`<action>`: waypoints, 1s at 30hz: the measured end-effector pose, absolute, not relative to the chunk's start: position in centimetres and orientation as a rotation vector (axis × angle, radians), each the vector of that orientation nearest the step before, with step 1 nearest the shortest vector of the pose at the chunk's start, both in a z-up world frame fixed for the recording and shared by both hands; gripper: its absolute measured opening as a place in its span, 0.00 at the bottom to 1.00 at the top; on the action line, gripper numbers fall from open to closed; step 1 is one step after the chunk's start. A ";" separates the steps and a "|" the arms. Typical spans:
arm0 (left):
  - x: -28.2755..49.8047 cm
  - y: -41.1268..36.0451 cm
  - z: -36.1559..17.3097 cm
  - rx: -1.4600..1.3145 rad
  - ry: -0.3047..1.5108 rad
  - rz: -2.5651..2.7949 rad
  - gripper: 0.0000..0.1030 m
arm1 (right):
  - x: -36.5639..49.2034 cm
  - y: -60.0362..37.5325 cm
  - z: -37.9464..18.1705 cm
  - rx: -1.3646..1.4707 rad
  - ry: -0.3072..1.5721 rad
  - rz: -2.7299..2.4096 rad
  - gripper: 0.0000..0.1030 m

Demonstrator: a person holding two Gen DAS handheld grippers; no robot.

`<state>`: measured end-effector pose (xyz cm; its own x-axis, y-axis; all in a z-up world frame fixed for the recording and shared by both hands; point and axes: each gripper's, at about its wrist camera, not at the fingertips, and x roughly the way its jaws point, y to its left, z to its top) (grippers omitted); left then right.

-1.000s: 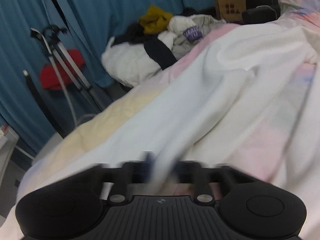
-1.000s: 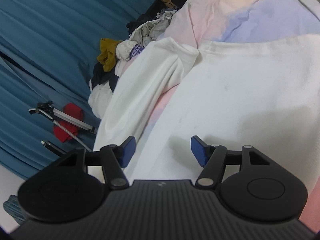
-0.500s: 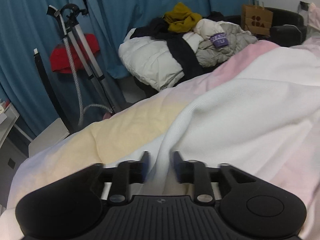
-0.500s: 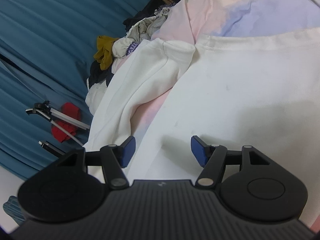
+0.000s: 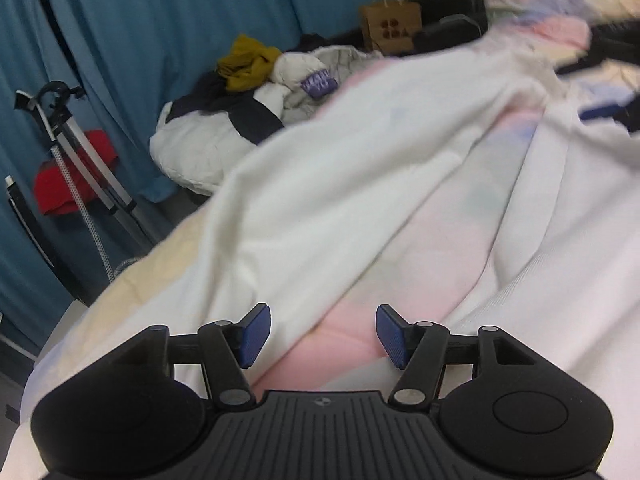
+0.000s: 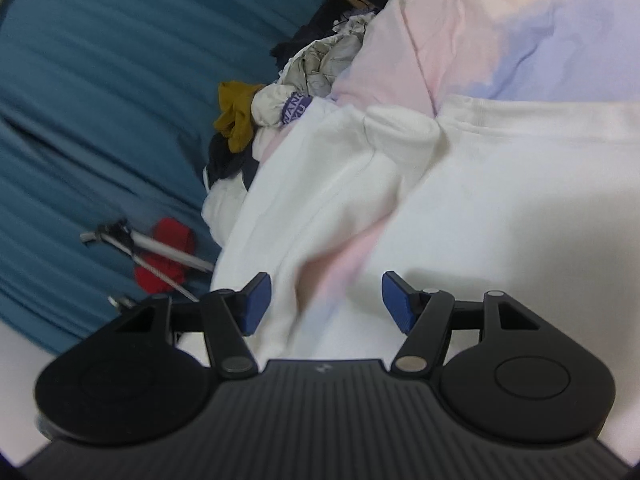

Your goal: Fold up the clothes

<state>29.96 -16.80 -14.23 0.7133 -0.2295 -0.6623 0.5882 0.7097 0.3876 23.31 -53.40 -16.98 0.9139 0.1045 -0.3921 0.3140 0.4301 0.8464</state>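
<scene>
A white sweatshirt (image 5: 360,168) lies spread on a pastel bedspread (image 5: 432,264), its long sleeve (image 6: 320,184) running toward the near left. My left gripper (image 5: 323,334) hovers over the sleeve's near end, its jaws opening, and nothing sits between its blue pads (image 5: 254,334). Over the sleeve and the body of the sweatshirt (image 6: 500,208) my right gripper (image 6: 326,302) stands open and empty. The right gripper (image 5: 608,80) also shows, blurred, at the far right of the left wrist view.
A heap of clothes (image 5: 240,120) with a mustard piece (image 5: 246,62) lies beyond the bed's far edge, before blue curtains (image 5: 160,20). A garment steamer stand (image 5: 80,152) with something red (image 5: 72,192) is at the left. A brown paper bag (image 5: 390,26) stands at the back.
My left gripper has let go of the white sleeve and its jaws have spread wide; the view swung across the bed. The right gripper has slid over the sweatshirt, still open.
</scene>
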 end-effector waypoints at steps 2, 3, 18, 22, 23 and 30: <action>30.8 -17.6 -15.2 0.641 0.630 -0.480 0.56 | 24.9 -54.2 -16.8 1.141 0.395 -0.113 0.63; 31.2 -18.0 -15.7 0.648 0.635 -0.477 0.55 | 25.7 -54.6 -16.8 1.148 0.382 -0.102 0.63; 31.0 -18.3 -13.5 0.563 0.582 -0.524 0.03 | 32.6 -57.0 -18.0 1.009 0.408 -0.294 0.08; 27.7 -17.8 -12.0 0.536 0.563 -0.622 0.03 | 31.3 -56.8 -15.4 0.872 0.282 -0.290 0.08; 26.9 -17.9 -12.1 0.536 0.574 -0.645 0.03 | 30.9 -56.8 -14.8 0.835 0.252 -0.291 0.08; 26.1 -18.5 -15.2 0.475 0.665 -0.638 0.05 | 31.6 -57.8 -20.6 0.844 0.465 -0.385 0.08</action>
<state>26.09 -18.47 -15.24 0.6125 -0.3852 -0.6903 0.6736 0.7114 0.2007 31.57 -57.84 -20.56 0.8335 -0.1406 -0.5344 0.4990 0.6068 0.6187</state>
